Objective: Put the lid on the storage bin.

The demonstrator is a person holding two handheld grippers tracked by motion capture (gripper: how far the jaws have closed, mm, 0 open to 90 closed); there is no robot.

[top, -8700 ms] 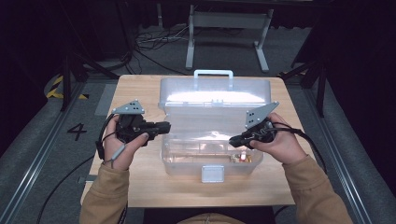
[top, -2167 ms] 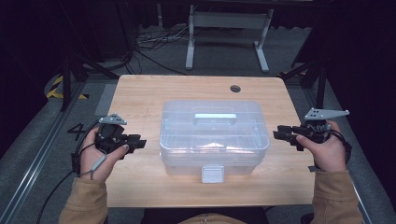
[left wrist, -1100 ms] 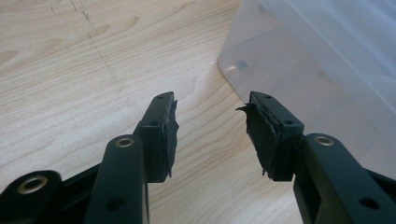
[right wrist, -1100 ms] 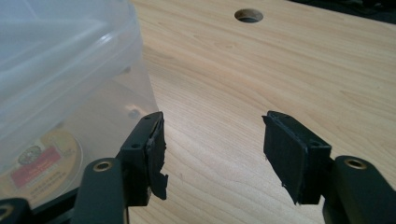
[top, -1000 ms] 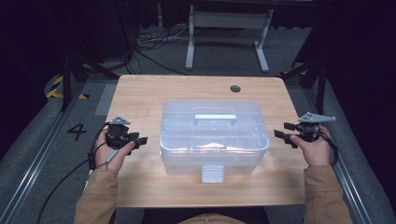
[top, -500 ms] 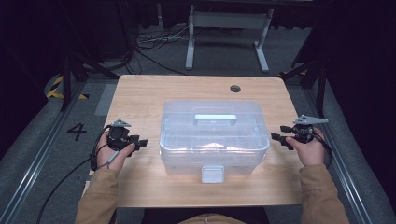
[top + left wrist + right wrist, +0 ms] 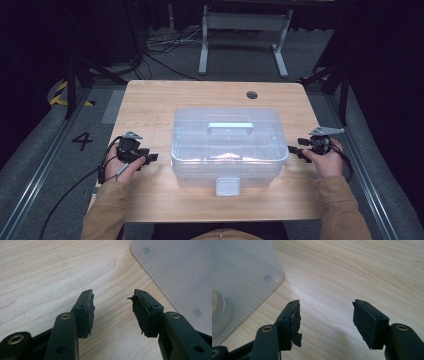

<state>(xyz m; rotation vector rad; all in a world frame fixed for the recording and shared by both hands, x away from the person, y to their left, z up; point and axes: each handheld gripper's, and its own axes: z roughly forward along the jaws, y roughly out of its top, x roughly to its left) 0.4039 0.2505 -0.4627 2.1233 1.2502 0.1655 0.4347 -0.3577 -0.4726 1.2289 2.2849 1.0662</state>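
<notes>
Clear plastic box sits closed between both gaping hand-held grippers.

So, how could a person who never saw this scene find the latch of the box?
A clear plastic box stands mid wooden table. On its near wall, at the centre, hangs the latch: a small pale square flap, unlike the long handle on the lid.

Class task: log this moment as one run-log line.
box: lid closed | left gripper: open, empty, beside box | right gripper: open, empty, beside box
</notes>
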